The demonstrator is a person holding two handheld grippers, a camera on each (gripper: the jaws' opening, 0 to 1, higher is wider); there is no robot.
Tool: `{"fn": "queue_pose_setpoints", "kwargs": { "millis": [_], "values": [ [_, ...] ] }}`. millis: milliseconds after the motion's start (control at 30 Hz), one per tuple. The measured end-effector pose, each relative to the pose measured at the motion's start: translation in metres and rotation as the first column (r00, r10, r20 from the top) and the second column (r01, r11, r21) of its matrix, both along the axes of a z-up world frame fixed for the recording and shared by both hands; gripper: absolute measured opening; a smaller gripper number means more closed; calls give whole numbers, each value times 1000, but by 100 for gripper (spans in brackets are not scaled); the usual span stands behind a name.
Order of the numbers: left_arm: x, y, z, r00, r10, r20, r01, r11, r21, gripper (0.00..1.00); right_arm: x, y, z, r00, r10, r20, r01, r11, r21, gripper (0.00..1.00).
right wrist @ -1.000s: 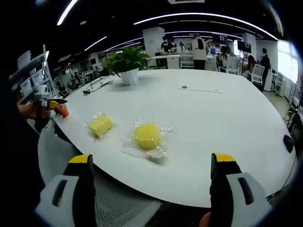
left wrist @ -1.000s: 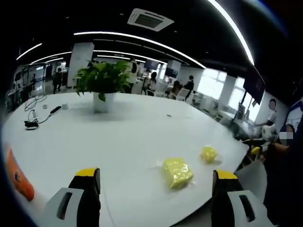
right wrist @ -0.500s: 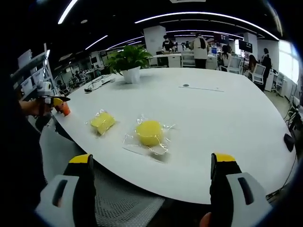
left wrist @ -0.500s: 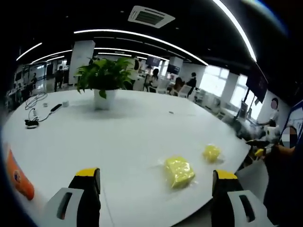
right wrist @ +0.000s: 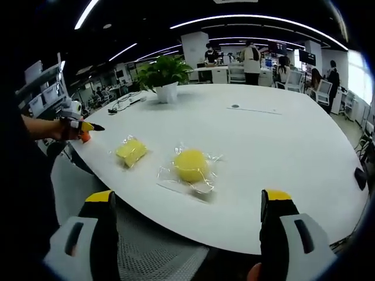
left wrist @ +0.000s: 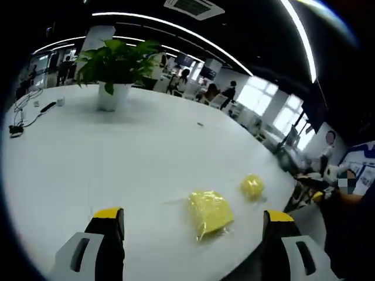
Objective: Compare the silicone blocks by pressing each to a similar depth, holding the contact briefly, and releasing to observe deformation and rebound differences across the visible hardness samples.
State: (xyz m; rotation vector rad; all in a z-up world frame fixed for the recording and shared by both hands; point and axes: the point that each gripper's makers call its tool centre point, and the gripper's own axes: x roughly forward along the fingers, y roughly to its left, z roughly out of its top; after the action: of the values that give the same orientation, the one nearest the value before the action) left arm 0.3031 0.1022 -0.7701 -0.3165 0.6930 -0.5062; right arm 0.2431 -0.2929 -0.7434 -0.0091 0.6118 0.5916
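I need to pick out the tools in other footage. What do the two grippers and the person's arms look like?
Each gripper, left and right, has two black jaws capped with yellow tips, on white housings with a dark slot. The left one, seen from the right gripper view, shows a yellow tip and an orange part. A dark sleeve covers the arm.

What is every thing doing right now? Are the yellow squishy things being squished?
Left gripper: open, holding nothing.
Right gripper: open, holding nothing.
Rectangular yellow block: in clear wrap, lying on the table, not pressed.
Round yellow block: in clear wrap, lying untouched.
Potted plant: standing upright.
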Motion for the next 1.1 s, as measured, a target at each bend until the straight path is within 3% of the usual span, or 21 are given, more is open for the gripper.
{"fn": "queue_pose_setpoints", "kwargs": {
  "millis": [133,167,233,333,500,700,767,833,867,967,1100],
  "values": [
    [15,-5,-17,999,12,-51,-14,999,-30,100,0,1,1,1000,-1,2,1,1000,-2,96],
    [22,-7,-20,997,36,-61,-41,996,-77,99,1,1,1,1000,-4,5,4,1000,-4,96],
    [28,-7,-29,988,69,-138,-88,988,-130,99,2,-1,2,1000,-13,7,13,1000,-1,96],
    [39,-6,-39,984,74,-163,-98,984,-147,97,2,-1,2,1000,-24,3,24,1000,5,96],
    [46,-16,-46,988,11,-157,-29,993,-114,86,1,-1,-2,999,-34,-9,34,999,4,96],
    [52,-34,-57,980,-49,-193,17,987,-162,64,1,2,-8,999,-33,-29,33,999,-2,96],
    [56,-37,-57,972,-19,-233,-39,969,-243,54,1,2,-7,999,-36,-27,36,999,2,96],
    [62,-36,-56,959,22,-284,-121,933,-339,43,3,3,-4,998,-49,-29,49,998,24,96],
    [63,-33,-60,949,45,-312,-156,927,-342,40,4,2,-3,998,-53,-27,54,998,27,96],
    [63,-33,-63,954,29,-297,-131,934,-331,34,6,0,0,998,-64,-24,65,997,34,93],
    [57,-37,-73,945,3,-327,-97,957,-272,29,5,-1,-2,997,-65,-32,66,997,29,93]
  ]
}}
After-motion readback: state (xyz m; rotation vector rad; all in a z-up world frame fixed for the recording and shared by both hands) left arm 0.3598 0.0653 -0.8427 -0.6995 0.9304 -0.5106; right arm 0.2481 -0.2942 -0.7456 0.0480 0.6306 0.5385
